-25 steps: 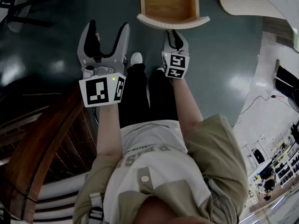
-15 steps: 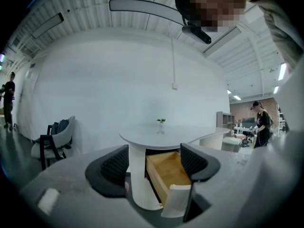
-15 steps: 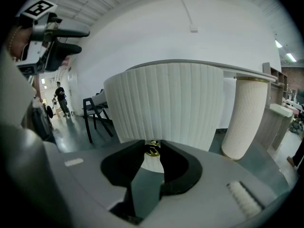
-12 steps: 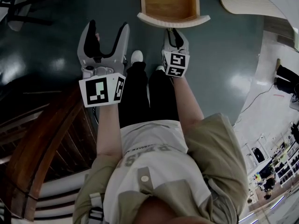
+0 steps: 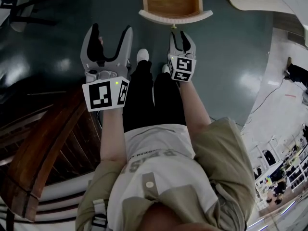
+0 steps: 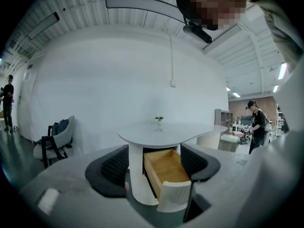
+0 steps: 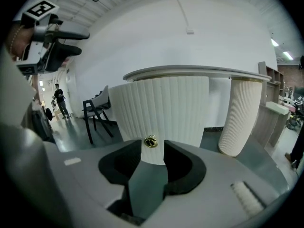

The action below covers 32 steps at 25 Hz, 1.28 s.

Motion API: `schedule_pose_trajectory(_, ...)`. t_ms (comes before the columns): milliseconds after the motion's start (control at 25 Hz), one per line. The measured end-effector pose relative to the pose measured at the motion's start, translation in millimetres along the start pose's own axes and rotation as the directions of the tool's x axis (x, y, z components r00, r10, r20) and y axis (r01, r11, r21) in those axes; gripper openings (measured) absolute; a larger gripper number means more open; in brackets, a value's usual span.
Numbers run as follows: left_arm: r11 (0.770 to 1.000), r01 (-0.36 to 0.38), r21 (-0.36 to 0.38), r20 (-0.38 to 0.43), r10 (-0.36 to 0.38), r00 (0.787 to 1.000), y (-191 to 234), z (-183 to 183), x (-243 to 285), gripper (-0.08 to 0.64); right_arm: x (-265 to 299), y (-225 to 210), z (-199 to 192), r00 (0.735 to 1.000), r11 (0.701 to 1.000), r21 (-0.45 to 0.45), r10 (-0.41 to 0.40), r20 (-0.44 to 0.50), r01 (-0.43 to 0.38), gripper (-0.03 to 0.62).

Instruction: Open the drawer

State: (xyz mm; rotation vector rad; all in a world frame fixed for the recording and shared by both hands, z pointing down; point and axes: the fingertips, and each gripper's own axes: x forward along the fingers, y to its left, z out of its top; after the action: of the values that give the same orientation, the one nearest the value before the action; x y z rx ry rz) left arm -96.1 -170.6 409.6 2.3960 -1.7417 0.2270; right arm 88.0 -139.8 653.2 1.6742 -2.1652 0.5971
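Observation:
The drawer [image 5: 173,1] stands pulled out of the white ribbed table base, its bare wooden inside showing behind a curved ribbed front [image 7: 164,110]. A small brass knob [image 7: 151,141] sits on that front. My right gripper [image 5: 182,36] is just short of the front. Its jaws are opening, and the knob lies at the tips [image 7: 153,155] with a gap on both sides, touched by neither pad. My left gripper [image 5: 110,35] hangs wide open to the left with nothing in it. In the left gripper view the open drawer [image 6: 166,167] shows between the spread fingers.
The person's legs and a white shoe [image 5: 141,57] are between the grippers. A curved dark wooden piece [image 5: 43,148] fills the lower left. A second ribbed column [image 7: 244,113] stands right of the drawer and a dark chair [image 7: 97,115] to its left. People stand far off.
The right gripper's jaws have parted from the knob, and a small gap now shows between it and the drawer front. The left gripper has stayed put.

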Motion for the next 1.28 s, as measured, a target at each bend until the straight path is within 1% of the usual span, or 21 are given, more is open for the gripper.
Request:
schedule_pose_trajectory(200, 1.000, 0.004, -0.005, -0.005, -0.004, 1.000, -16, 17, -14, 0.345, -32, -8, 24, 1.000, 1.000, 0.005, -0.008, 0.020, 0.008, 0.153)
schedule_pose_trajectory(480, 1.000, -0.006, -0.009, 0.002, 0.006, 1.000, -45, 69, -44, 0.345, -93, -21, 101, 0.997, 1.000, -0.005, -0.004, 0.076, 0.005, 0.152)
schedule_pose_trajectory(680, 1.000, -0.011, 0.000, 0.031, 0.011, 0.999, -62, 109, -73, 0.344, -147, -25, 159, 0.993, 0.999, -0.029, 0.020, 0.117, -0.016, 0.152)
schedule_pose_trajectory(880, 1.000, -0.018, 0.010, 0.084, 0.017, 0.996, -84, 146, -93, 0.344, -193, -31, 213, 0.985, 0.999, -0.038, 0.040, 0.167, -0.034, 0.138)
schedule_pose_trajectory(1080, 1.000, 0.003, 0.021, 0.135, -0.005, 0.991, -91, 175, -110, 0.340, -231, -30, 267, 0.970, 0.999, -0.046, 0.031, 0.241, -0.020, 0.120)
schedule_pose_trajectory(1160, 0.999, 0.014, 0.030, 0.152, -0.018, 0.988, -90, 184, -117, 0.331, -243, -27, 282, 0.964, 0.999, -0.051, 0.026, 0.263, -0.013, 0.109)
schedule_pose_trajectory(1280, 0.998, 0.041, 0.041, 0.163, -0.047, 0.986, -91, 192, -127, 0.313, -258, -20, 293, 0.961, 0.997, -0.072, 0.013, 0.277, 0.008, 0.095)
